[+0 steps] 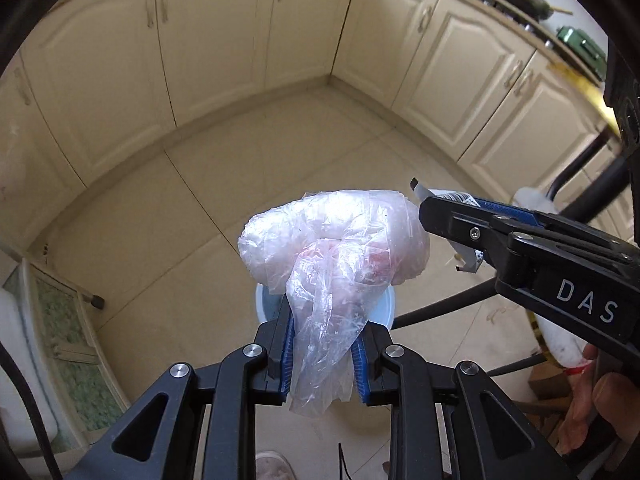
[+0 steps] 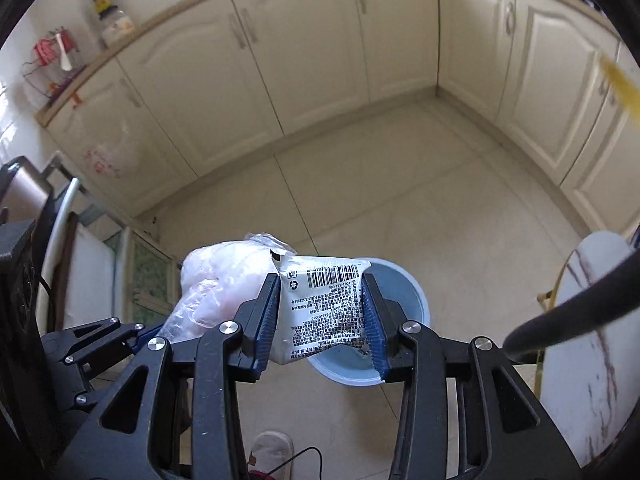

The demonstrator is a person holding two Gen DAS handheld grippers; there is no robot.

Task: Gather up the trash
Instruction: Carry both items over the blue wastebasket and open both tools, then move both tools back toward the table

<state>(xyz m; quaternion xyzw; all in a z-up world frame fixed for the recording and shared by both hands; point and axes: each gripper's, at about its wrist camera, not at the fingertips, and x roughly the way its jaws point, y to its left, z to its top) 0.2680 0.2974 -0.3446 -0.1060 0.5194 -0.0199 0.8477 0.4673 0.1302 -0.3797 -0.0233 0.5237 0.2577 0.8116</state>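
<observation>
My left gripper [image 1: 322, 354] is shut on a crumpled clear plastic bag [image 1: 336, 240] with pink stains and holds it in the air above a light blue bin [image 1: 386, 308] on the floor. My right gripper [image 2: 324, 320] is shut on a white wrapper [image 2: 324, 304] printed with a barcode and holds it over the bin's [image 2: 400, 296] left rim. The right gripper [image 1: 448, 232] shows at the right in the left wrist view, with the wrapper [image 1: 452, 196] seen edge-on. The plastic bag [image 2: 224, 280] and left gripper [image 2: 132, 340] show at the left in the right wrist view.
Cream kitchen cabinets [image 1: 224, 32] line the back and right walls over a beige tiled floor [image 2: 400, 184]. A white marble-topped table [image 2: 588, 320] with black legs [image 1: 444, 304] stands at the right. A slippered foot [image 2: 272, 452] and a cable lie below. A white stand [image 1: 24, 320] stands at the left.
</observation>
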